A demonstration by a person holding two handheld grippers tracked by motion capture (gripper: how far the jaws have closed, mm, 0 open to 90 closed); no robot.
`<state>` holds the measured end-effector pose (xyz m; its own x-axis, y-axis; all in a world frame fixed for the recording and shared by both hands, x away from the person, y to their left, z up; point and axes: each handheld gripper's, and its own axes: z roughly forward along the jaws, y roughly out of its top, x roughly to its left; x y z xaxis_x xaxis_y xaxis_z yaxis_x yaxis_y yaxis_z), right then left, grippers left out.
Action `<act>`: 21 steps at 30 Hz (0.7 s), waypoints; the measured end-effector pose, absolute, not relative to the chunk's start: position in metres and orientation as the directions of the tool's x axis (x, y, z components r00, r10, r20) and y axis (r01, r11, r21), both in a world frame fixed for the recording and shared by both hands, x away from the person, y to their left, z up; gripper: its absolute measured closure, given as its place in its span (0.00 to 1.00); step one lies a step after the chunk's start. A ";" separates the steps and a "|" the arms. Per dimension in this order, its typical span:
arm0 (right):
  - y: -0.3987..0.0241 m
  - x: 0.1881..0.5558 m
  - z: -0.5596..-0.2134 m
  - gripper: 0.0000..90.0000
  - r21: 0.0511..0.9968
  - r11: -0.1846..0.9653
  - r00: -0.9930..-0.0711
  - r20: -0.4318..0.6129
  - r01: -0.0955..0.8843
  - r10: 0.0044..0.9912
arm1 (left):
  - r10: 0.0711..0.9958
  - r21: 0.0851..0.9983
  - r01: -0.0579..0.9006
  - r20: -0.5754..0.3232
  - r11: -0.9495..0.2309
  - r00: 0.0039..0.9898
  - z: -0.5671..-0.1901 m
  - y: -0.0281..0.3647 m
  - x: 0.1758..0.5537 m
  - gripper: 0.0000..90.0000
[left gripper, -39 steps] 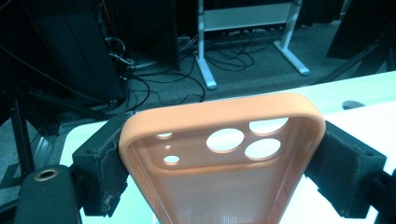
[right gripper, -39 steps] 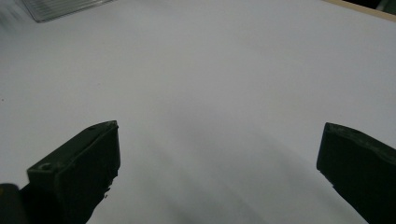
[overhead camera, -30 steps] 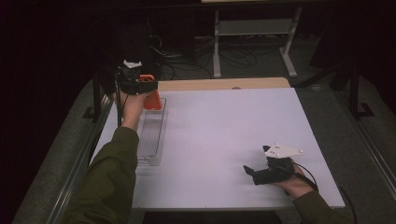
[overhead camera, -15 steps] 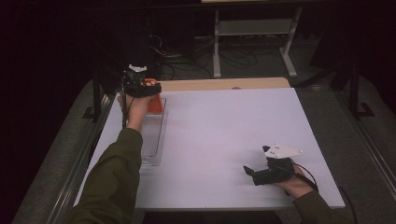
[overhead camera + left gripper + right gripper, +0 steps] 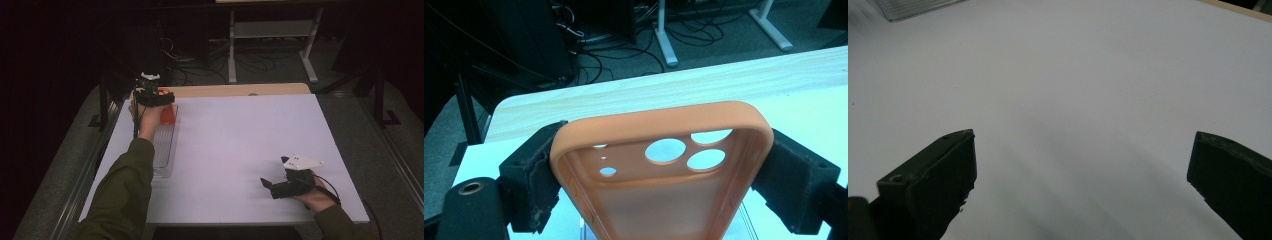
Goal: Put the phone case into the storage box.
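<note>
The orange phone case (image 5: pixel 659 170) is gripped by the left gripper (image 5: pixel 659 175), jaws just easing, over the clear tray (image 5: pixel 165 150); release judged next; the right gripper (image 5: pixel 1083 165) is held wide open, empty.

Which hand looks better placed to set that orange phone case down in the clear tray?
The left. The left gripper already has the orange phone case between its pads, which have just been easing apart, right above the clear tray. The right gripper rests open and empty at the table's near right.
</note>
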<state>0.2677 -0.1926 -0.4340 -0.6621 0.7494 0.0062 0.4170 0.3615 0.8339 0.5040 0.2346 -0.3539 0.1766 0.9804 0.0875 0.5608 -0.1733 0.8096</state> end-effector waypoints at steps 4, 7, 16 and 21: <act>-0.193 0.268 -0.434 0.00 0.835 0.363 -0.663 0.002 0.414 0.749 | 0.981 0.804 0.570 0.082 -0.170 0.176 -0.356 0.234 0.505 0.16; -0.193 0.267 -0.434 0.00 0.834 0.362 -0.661 0.005 0.417 0.751 | 0.983 0.807 0.568 0.078 -0.161 0.167 -0.357 0.234 0.506 0.15; -0.193 0.267 -0.434 0.00 0.833 0.363 -0.661 0.005 0.418 0.750 | 0.982 0.820 0.549 0.078 -0.162 0.173 -0.361 0.233 0.513 0.15; -0.193 0.267 -0.434 0.00 0.833 0.363 -0.662 0.005 0.417 0.750 | 0.979 0.818 0.548 0.086 -0.175 0.184 -0.362 0.233 0.518 0.15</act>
